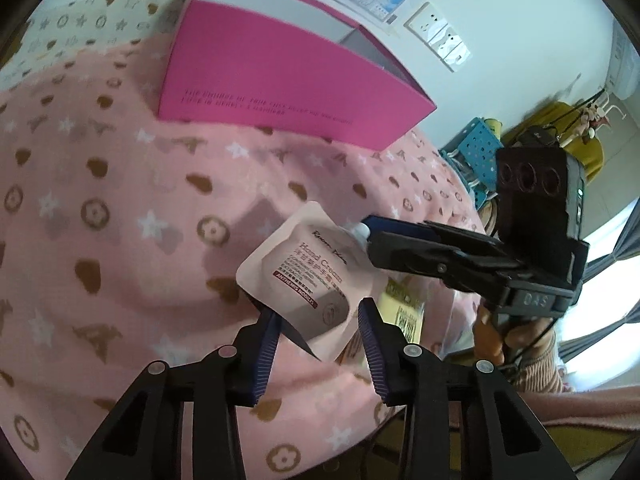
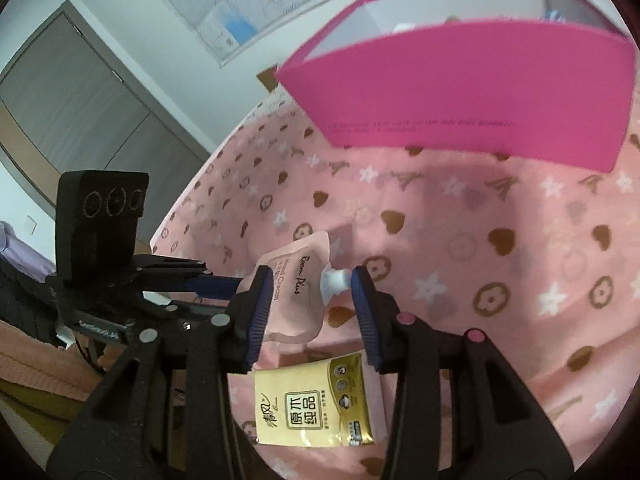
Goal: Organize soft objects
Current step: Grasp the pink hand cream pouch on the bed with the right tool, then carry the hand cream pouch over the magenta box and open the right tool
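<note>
The hand cream pouch hangs above the pink patterned blanket, held between two grippers, with the open pink box well beyond it. The left gripper has its ribbed pads against the pouch's lower edges, seemingly pinching it. The right gripper holds the top corner, its fingers straddling the white cap. I judge the pouch light, squashy and slick-skinned, its contents shifting under pressure; the stiff spout and sealed seams look the surest places to hold. A yellow tissue pack lies on the blanket below, also soft.
</note>
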Demonstrator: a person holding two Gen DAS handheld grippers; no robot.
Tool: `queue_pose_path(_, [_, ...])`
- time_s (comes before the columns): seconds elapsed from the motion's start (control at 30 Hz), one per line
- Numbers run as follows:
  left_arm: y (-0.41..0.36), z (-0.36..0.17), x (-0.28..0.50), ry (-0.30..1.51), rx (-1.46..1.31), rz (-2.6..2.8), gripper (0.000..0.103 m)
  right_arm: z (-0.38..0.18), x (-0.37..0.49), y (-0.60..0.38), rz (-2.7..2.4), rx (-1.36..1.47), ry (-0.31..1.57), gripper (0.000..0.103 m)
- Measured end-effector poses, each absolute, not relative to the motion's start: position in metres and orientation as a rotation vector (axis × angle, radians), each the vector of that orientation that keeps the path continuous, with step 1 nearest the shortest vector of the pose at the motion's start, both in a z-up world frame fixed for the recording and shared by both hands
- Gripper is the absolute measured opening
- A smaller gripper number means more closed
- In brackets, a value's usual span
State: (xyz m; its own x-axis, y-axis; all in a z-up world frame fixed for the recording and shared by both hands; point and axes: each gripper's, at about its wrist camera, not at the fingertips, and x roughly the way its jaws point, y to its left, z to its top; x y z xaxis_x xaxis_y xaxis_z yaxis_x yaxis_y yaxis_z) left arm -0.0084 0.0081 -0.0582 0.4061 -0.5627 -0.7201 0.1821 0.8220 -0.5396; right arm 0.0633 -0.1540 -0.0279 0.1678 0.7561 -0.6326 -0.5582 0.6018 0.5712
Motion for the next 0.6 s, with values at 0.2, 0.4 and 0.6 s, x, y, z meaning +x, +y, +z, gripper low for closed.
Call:
queue_pose_path(0.2, [0.003,-0.042,0.004,1.006,-0.358,-0.489,0.028,-0.012,0.067,-0.169,0.903,0.252,0.981,0.044])
queue_pose_path(0.4, [-0.007,-0.025,0.014,0.958,-0.312,-0.500,0.028,0.004,0.068,-0.181,0.870,0.260,0.926,0.044])
queue_pose_path(0.6, [-0.014,-0.005,0.021,0.909,-0.263,-0.517,0.028,0.021,0.071,-0.191,0.850,0.268,0.873,0.044])
